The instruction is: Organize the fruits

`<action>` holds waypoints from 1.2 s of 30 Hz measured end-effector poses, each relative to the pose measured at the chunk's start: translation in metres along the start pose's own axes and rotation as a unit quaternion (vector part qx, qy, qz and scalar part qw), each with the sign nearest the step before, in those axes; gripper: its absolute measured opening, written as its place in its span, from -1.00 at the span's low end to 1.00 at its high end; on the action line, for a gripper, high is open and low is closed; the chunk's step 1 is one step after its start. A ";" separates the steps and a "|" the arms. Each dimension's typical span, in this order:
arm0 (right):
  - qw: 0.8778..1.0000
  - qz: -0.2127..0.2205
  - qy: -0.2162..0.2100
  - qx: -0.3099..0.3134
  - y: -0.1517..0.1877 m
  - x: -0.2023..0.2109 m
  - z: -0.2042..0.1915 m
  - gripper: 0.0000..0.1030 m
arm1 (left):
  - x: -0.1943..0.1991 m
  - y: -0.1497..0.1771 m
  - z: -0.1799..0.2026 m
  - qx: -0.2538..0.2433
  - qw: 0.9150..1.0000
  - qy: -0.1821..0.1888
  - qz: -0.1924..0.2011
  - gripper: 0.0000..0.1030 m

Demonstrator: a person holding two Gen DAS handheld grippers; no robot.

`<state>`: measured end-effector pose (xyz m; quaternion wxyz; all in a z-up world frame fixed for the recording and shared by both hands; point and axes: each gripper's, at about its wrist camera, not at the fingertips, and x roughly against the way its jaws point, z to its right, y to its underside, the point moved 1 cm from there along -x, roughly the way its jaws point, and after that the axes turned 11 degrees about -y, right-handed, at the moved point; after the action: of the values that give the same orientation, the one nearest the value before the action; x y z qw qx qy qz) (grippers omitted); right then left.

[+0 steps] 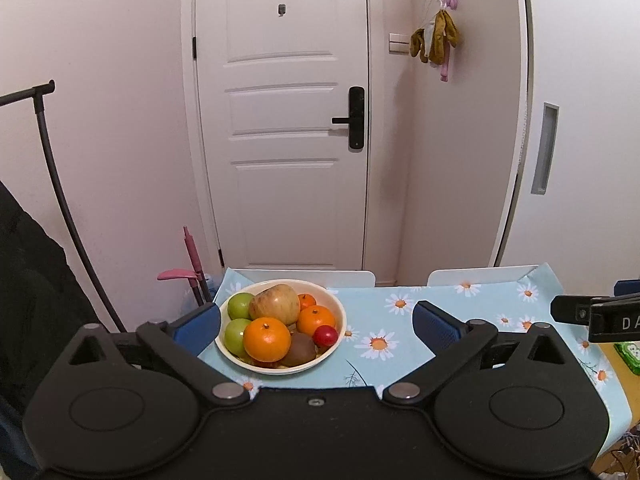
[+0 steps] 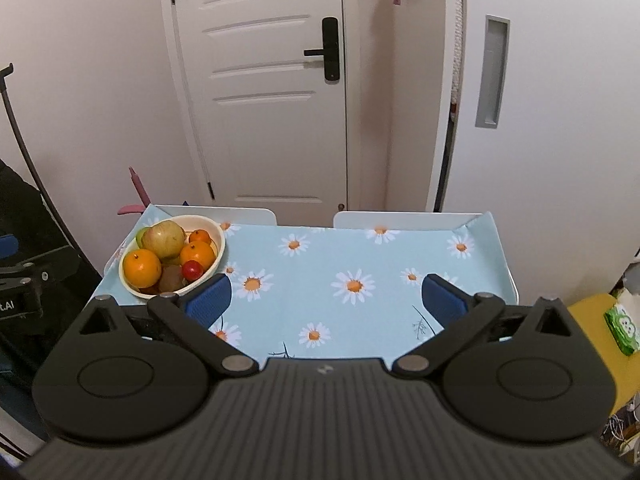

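Note:
A cream bowl (image 1: 340, 314) sits at the far left of the daisy tablecloth (image 1: 400, 332). It holds a large apple (image 1: 275, 303), two green apples (image 1: 239, 305), several oranges (image 1: 267, 339), a kiwi (image 1: 299, 349) and a small red fruit (image 1: 325, 335). My left gripper (image 1: 316, 322) is open and empty, held just before the bowl. My right gripper (image 2: 326, 294) is open and empty over the bare cloth (image 2: 352, 264), with the bowl (image 2: 218, 246) ahead to its left. The right gripper's tip also shows at the right edge of the left wrist view (image 1: 592, 314).
Two white chair backs (image 2: 400, 220) stand behind the table's far edge, before a white door (image 2: 260, 80). A black rack (image 1: 60, 200) and dark fabric stand left. A green tissue pack (image 2: 622, 326) lies on a yellow surface right.

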<state>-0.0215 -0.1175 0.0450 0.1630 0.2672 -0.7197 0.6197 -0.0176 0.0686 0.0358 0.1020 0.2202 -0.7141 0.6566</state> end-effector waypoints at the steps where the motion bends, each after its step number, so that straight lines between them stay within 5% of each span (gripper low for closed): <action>1: 1.000 -0.001 0.002 0.000 0.000 0.000 0.000 1.00 | 0.000 0.000 0.001 -0.001 1.000 0.000 0.001 1.00; 36: 1.000 -0.004 0.024 -0.011 -0.001 -0.007 0.001 1.00 | -0.007 -0.003 0.005 -0.013 1.000 0.002 0.002 1.00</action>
<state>-0.0152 -0.1174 0.0411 0.1859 0.2529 -0.7215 0.6172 -0.0094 0.0645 0.0345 0.1049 0.2158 -0.7228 0.6480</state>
